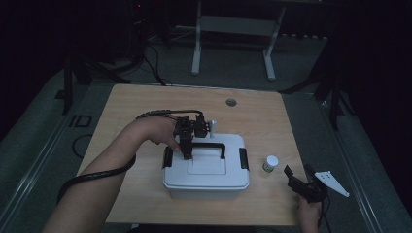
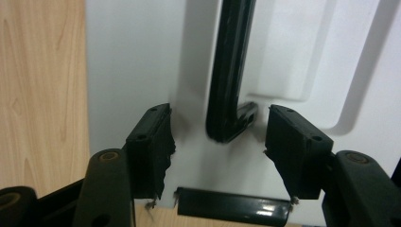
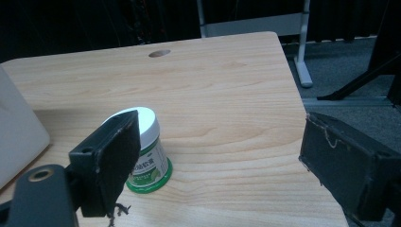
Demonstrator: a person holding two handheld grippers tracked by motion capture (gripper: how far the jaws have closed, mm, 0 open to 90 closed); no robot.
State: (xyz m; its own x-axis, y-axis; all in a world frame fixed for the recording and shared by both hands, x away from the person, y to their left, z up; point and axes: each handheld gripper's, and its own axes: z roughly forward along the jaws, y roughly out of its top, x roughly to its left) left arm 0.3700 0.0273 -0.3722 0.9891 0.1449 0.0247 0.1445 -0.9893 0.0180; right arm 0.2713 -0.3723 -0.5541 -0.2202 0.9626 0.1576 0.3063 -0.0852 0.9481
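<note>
A white storage box (image 1: 206,167) sits near the middle of a wooden table (image 1: 145,104), its black carrying handle (image 2: 229,71) lying flat on the lid. The left gripper (image 1: 188,154) hovers over the handle's end, jaws half open on either side, seemingly not yet touching it. Right of the box stands a small white-capped jar (image 3: 146,158); beyond it, the right gripper (image 1: 297,180) rests wide open, holding nothing.

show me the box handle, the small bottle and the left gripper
handle (image 1: 210,145), high view, on its black top bar over the lid
bottle (image 3: 147,161), right gripper view, on its green label below the white cap
left gripper (image 2: 218,142), left gripper view, midway between its fingertips, at the handle's corner
</note>
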